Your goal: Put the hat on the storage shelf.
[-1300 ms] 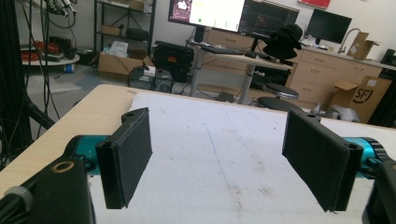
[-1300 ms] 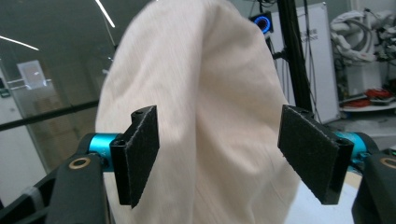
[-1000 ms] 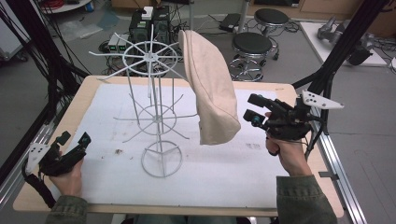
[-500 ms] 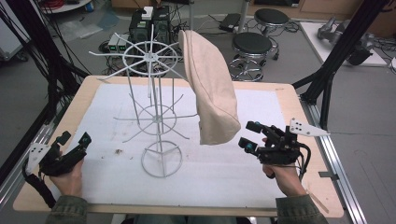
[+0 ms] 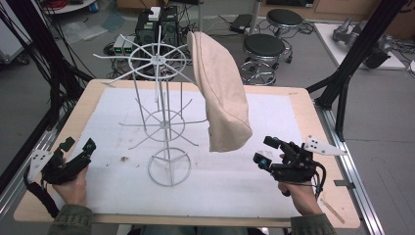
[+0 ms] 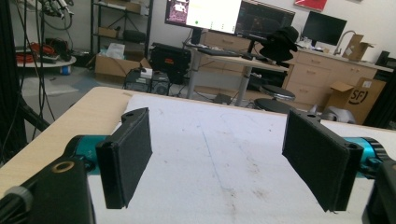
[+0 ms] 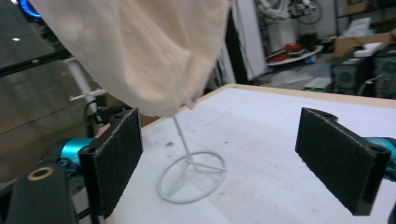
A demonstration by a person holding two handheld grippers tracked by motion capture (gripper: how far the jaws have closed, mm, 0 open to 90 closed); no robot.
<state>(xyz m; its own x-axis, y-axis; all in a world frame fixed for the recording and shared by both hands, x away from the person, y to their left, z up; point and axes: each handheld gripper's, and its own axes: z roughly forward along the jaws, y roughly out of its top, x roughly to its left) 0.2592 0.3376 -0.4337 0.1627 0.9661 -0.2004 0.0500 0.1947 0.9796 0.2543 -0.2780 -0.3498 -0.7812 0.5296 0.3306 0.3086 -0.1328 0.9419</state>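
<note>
At the near left edge of the table (image 5: 303,105), the left gripper (image 5: 78,149) rests low in the person's hand, its jaws wide apart with nothing between them — in the left gripper view only the bare white mat (image 6: 219,154) lies ahead of the pads.

In the middle stands the white wire rack (image 5: 164,122), its round foot on the mat and its spoked top ring high above. The beige cloth bag (image 5: 222,93) hangs from a far-right prong of that ring, drooping free to the right of the pole, its lower end clear of the mat.

At the near right, the right gripper (image 5: 268,151) sits low, pointing left toward the rack, jaws apart and empty; in the right gripper view the bag (image 7: 135,51) hangs above and just beyond its pads, not touching them.

By my judgement the hanging is done — the bag is on its prong and both grippers are free of it. Little seems left beyond parking the hands.
</note>
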